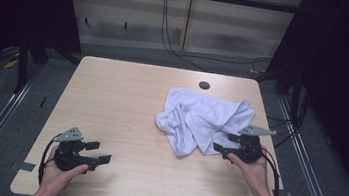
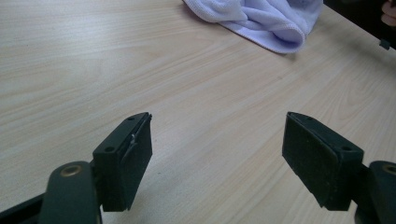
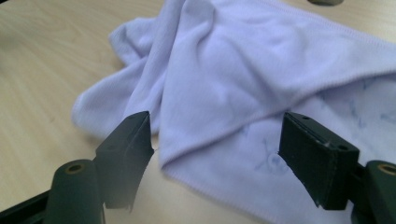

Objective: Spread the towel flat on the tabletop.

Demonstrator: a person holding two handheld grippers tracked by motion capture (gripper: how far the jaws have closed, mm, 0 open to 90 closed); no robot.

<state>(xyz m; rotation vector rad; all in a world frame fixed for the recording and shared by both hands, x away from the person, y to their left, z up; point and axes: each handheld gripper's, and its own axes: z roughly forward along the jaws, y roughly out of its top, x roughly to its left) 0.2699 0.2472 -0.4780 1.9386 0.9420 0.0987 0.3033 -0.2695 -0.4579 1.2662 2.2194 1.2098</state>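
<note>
A crumpled white cloth (image 1: 200, 120) lies on the right half of the wooden table (image 1: 121, 101). My right gripper (image 1: 224, 143) is open at the cloth's near right edge, its jaws spread on either side of a folded corner of the cloth (image 3: 224, 93) without closing on it. In the right gripper view the gripper (image 3: 217, 158) stands just above the fabric. My left gripper (image 1: 98, 152) rests near the table's front left, open and empty, pointing right. From the left gripper view the gripper (image 2: 217, 158) faces bare wood, with the cloth (image 2: 266, 21) far ahead.
A round dark grommet hole (image 1: 204, 85) sits near the table's far edge. Cables (image 1: 170, 37) hang behind the table against a panelled wall. Metal rails (image 1: 306, 159) run along the floor on both sides.
</note>
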